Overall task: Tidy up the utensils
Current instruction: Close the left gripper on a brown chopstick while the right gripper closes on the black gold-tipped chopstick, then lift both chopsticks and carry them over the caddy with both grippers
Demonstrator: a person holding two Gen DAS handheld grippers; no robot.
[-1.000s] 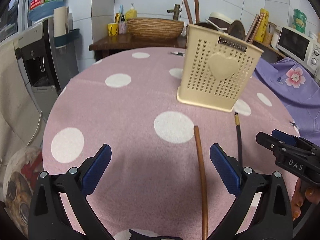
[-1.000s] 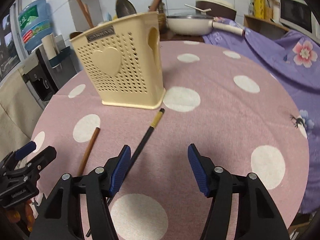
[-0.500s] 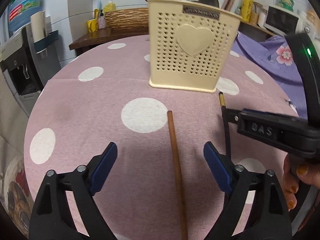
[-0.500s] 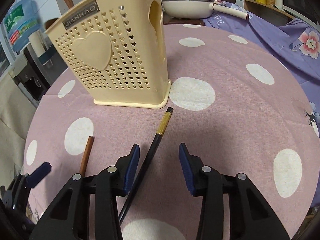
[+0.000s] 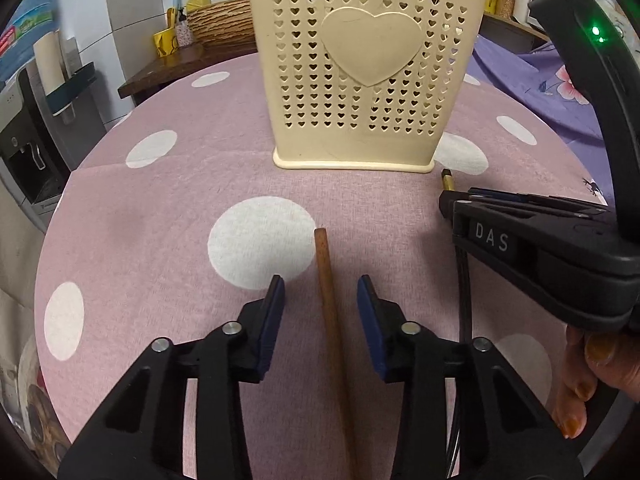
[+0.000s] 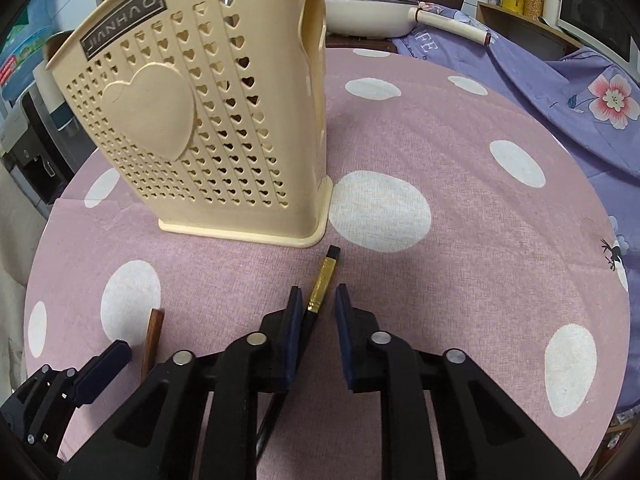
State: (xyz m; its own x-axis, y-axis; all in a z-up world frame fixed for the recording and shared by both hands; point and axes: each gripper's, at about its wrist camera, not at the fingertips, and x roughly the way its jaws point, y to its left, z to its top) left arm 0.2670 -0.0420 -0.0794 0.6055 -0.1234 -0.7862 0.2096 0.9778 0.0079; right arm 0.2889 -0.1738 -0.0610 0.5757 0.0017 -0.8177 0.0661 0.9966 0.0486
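A cream perforated utensil holder (image 5: 356, 76) with a heart stands on the pink dotted tablecloth; it also shows in the right wrist view (image 6: 208, 128). A brown wooden chopstick (image 5: 330, 320) lies between the jaws of my left gripper (image 5: 320, 300), which is partly open, pads not touching it. A black chopstick with a gold band (image 6: 322, 284) lies between the jaws of my right gripper (image 6: 318, 304), narrowly open, pads close on both sides. The brown chopstick's tip (image 6: 154, 328) shows at the left of the right wrist view.
The round table (image 6: 480, 200) has a purple flowered cloth (image 6: 580, 92) beyond its right edge. A white pan (image 6: 376, 20) sits behind the holder. A water dispenser (image 5: 28, 120) and a side table with a woven basket (image 5: 216, 20) stand at the left.
Both grippers moved forward toward the holder and lowered over their chopsticks. Both pairs of jaws narrowed around the sticks.
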